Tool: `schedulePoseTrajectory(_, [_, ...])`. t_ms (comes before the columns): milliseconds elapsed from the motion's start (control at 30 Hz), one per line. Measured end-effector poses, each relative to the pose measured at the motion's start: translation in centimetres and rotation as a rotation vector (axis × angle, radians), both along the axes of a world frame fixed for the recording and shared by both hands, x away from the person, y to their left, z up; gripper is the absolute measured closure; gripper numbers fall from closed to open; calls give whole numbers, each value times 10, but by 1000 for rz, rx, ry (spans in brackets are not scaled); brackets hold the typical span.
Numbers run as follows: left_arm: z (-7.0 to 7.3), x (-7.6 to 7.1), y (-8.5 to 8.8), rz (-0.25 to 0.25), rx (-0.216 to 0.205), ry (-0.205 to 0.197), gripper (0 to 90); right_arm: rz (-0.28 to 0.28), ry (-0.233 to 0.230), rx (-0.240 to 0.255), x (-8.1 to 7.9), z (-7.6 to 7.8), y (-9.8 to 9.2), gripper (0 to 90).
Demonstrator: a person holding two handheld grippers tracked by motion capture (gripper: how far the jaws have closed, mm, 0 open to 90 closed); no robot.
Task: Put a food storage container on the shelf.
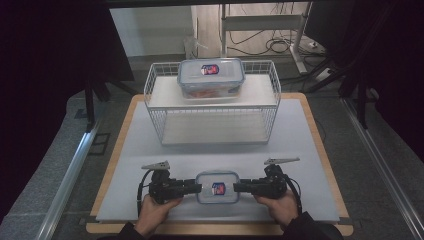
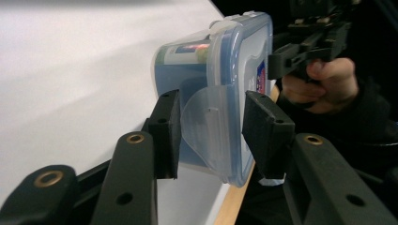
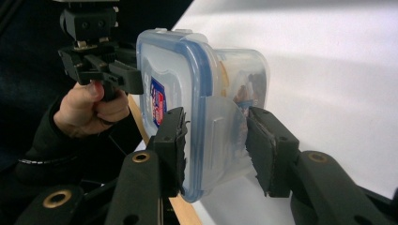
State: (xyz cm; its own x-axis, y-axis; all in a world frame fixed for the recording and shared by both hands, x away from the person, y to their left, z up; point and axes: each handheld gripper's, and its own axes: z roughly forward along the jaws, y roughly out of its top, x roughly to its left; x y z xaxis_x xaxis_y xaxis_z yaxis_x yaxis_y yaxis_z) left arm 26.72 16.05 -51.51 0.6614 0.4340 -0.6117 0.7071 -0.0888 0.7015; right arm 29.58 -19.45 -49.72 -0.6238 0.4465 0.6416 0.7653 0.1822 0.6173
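White bench [image 1: 150, 150] carries a wire basket [image 1: 212, 107] at the back; near the front edge lies a small lidded box [image 1: 217, 187], long axis across. Left gripper [image 1: 192, 187] and right gripper [image 1: 242, 188] face its ends, jaws clamped on each end's latch flap.

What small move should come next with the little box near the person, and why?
Probably lift the small box straight up, both hands together. The left tool and the right tool hold its two short ends, jaws closed over the lid flaps, and it sits flat on the table. Behind it stands a wire rack carrying a bigger box, with a free lower shelf.
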Motion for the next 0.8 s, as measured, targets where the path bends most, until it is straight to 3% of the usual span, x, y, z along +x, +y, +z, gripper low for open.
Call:
schedulePoseTrajectory(67, [3, 1, 0, -1, -5, -4, 586, 1, -23, -5, 1, 6, 0, 584])
schedulePoseTrajectory(367, [20, 9, 1, 2, -3, -39, 587, 0, -47, 17, 9, 19, 0, 585])
schedulePoseTrajectory(500, [35, 19, 5, 7, -28, -54, 591, 5, -61, 29, 16, 31, 1, 585])
schedulePoseTrajectory(800, [63, 33, 11, 13, -27, -86, 591, 10, -113, 32, 31, 58, 7, 585])
